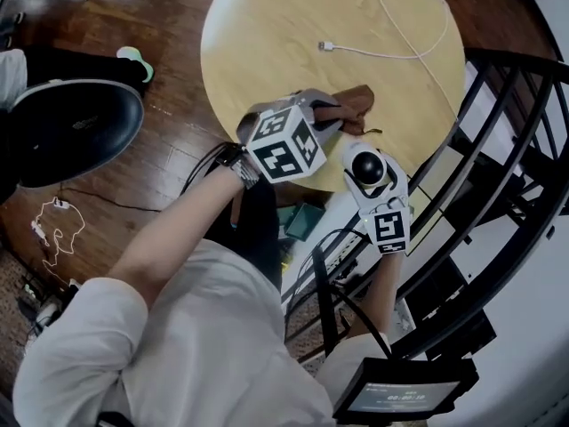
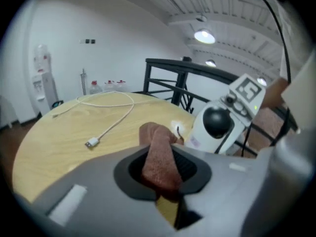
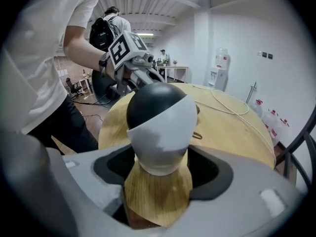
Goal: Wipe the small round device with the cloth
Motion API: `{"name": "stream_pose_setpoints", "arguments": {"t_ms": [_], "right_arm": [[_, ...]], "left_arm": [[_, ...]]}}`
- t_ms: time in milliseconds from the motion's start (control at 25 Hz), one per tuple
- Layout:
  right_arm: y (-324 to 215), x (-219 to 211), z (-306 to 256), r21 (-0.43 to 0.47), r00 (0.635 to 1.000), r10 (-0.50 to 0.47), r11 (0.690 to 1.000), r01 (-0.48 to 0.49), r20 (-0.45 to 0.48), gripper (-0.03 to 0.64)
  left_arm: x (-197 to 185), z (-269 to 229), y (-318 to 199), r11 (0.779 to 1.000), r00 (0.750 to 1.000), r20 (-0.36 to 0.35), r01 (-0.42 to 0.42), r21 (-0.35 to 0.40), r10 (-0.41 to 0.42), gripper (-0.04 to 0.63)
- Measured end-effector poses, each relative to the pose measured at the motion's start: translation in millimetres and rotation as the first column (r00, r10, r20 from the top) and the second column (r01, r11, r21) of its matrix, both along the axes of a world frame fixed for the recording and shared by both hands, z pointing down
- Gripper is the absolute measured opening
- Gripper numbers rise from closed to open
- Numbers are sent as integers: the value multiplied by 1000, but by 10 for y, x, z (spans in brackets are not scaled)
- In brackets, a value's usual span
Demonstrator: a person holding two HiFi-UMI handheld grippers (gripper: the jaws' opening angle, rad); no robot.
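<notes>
We pinch the cloth [image 1: 354, 107] in our left gripper [image 1: 327, 116] beside the device [image 1: 366, 164], clamped in our right gripper [image 1: 373, 181] over the table [image 1: 293, 34] edge, where a slack grip could drop it.

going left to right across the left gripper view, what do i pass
water dispenser → white cable's usb plug → brown cloth → small round device

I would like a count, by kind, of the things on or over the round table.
Hand-held gripper: 2 (left hand-held gripper, right hand-held gripper)
Brown cloth: 1
Small round device: 1
White cable: 1
Total: 5
</notes>
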State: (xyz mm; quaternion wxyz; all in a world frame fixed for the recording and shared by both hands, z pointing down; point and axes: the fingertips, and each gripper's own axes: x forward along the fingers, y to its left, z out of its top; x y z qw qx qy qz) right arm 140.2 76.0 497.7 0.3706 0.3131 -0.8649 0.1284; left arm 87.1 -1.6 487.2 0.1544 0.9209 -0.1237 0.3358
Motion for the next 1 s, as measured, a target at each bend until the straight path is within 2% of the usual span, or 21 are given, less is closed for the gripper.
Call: {"name": "stream_pose_setpoints", "arguments": {"t_ms": [80,120,200,240,280,320,440,600,880,1000], "right_arm": [[5,8,12,-9,1000,7,1000,-7,16,333],[6,14,20,-14,1000,19,1000,-18,23,333],[-6,28,37,-21,998,52,998,-52,29,333],[-15,33,45,-23,997,73,997,-73,29,333],[-21,35,51,-24,995,98,995,-97,30,332],[-25,34,55,-25,991,127,992,-127,30,331],[-34,19,56,-27,976,218,976,-218,22,331],[-25,13,79,-38,947,322,946,-321,12,331],[-24,51,91,-35,887,463,886,-463,-4,331],[-18,64,87,-44,869,495,868,-494,3,331]], "left_arm": [[-55,-194,-82,991,991,-92,87,-100,-96,63],[-60,-301,-123,978,977,-151,129,-161,-154,63],[-43,-471,-200,926,916,-270,205,-316,-295,63],[-26,-523,-216,897,884,-308,224,-382,-352,63],[-2,-552,-206,881,866,-327,227,-416,-378,63],[30,-561,-172,882,865,-333,221,-416,-374,63],[153,-521,-10,916,897,-322,180,-359,-302,63],[296,-396,219,944,935,-280,127,-305,-216,63],[406,-316,386,961,964,-233,61,-271,-127,63],[421,-270,431,951,971,-218,25,-309,-97,61]]}}
